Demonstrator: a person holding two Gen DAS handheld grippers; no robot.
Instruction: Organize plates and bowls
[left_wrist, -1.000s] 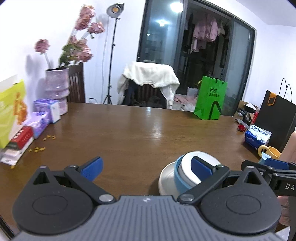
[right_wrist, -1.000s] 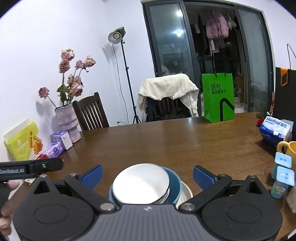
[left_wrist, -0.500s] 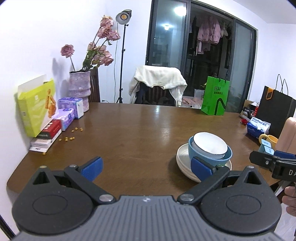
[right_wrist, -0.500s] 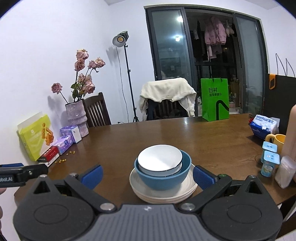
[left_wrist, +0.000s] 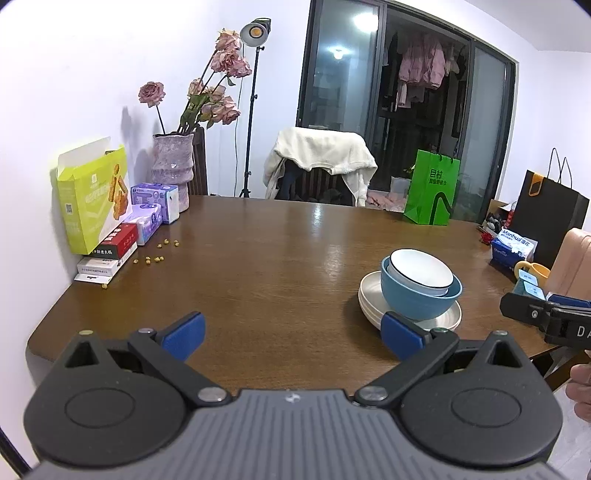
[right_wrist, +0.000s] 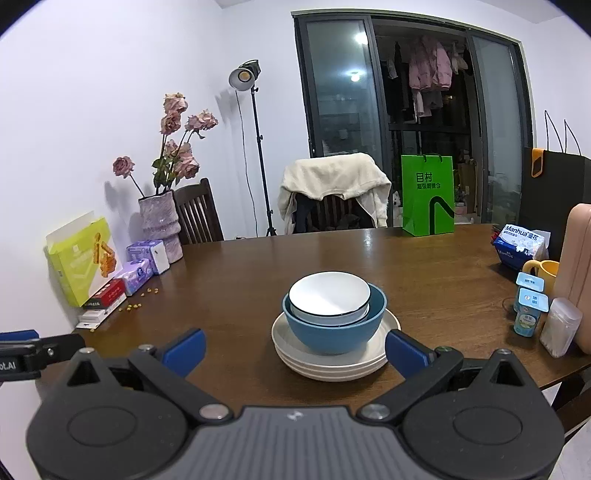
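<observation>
Crockery is seen gathered into one stack: a small white ceramic bowl with a dark rim line (right_wrist: 328, 297) is nested inside a larger blue bowl (right_wrist: 334, 326), which is set on a pile of cream round plates (right_wrist: 334, 363). Three plate rims can be made out in the right wrist view, though the count is not certain; two bowls are counted. The stack is placed on the dark brown wooden tabletop (left_wrist: 258, 258), towards its near edge.

Compared with one second ago, when the bowls filled the lower part of both views and sat between the blue pads, both cameras are now drawn well back and raised, and the whole stack and tabletop edge are shown.

Nothing is held by the left tongs (left_wrist: 291, 332); their blue pads are spread wide, and the stack is seen ahead and to the right, beyond the right pad. The right tongs (right_wrist: 295, 349) are likewise spread wide and empty, with the stack centred just ahead of the gap between the pads, untouched.

Two small yoghurt bottles (right_wrist: 530, 308) and a yellow mug (right_wrist: 543, 271) are set at the right edge.
</observation>
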